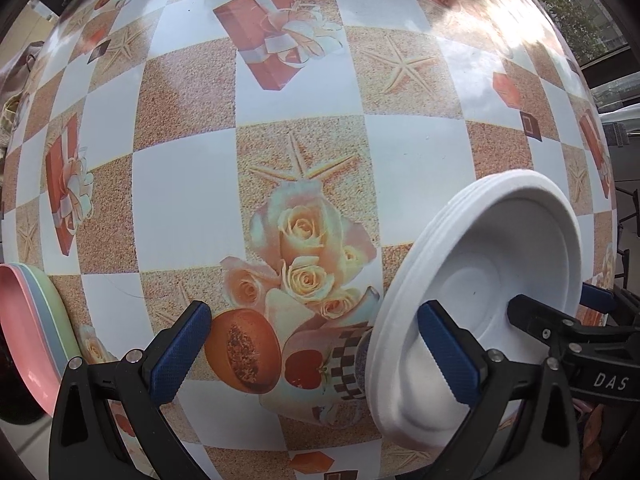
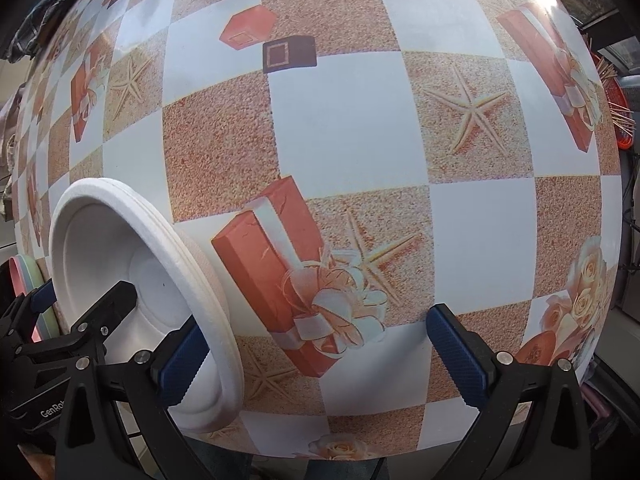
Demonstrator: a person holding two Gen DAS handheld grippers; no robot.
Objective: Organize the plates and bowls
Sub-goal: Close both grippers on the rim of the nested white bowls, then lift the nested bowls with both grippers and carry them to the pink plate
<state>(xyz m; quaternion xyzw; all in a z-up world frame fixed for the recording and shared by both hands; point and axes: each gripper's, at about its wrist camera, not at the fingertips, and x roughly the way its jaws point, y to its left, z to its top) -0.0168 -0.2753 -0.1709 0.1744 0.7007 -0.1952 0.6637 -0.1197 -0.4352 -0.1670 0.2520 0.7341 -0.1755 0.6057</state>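
Note:
A stack of white foam plates point(image 1: 480, 280) lies on the patterned tablecloth point(image 1: 180, 208), low on the right of the left wrist view and low on the left of the right wrist view point(image 2: 100, 248). My left gripper point(image 1: 312, 314) is open and straddles the stack's near-left rim, one blue pad over the plate's inside. My right gripper point(image 2: 316, 320) is open too and straddles the opposite rim. The right gripper's fingers point(image 1: 532, 320) also show across the plate. A stack of pink, blue and green plates point(image 1: 36, 328) sits at the table's left edge.
The checked tablecloth point(image 2: 360, 120) with printed gift boxes, roses and starfish stretches ahead of both grippers. An orange basket with wooden sticks point(image 2: 616, 112) stands past the table's right edge. Cloth items point(image 1: 20, 80) lie off the far left side.

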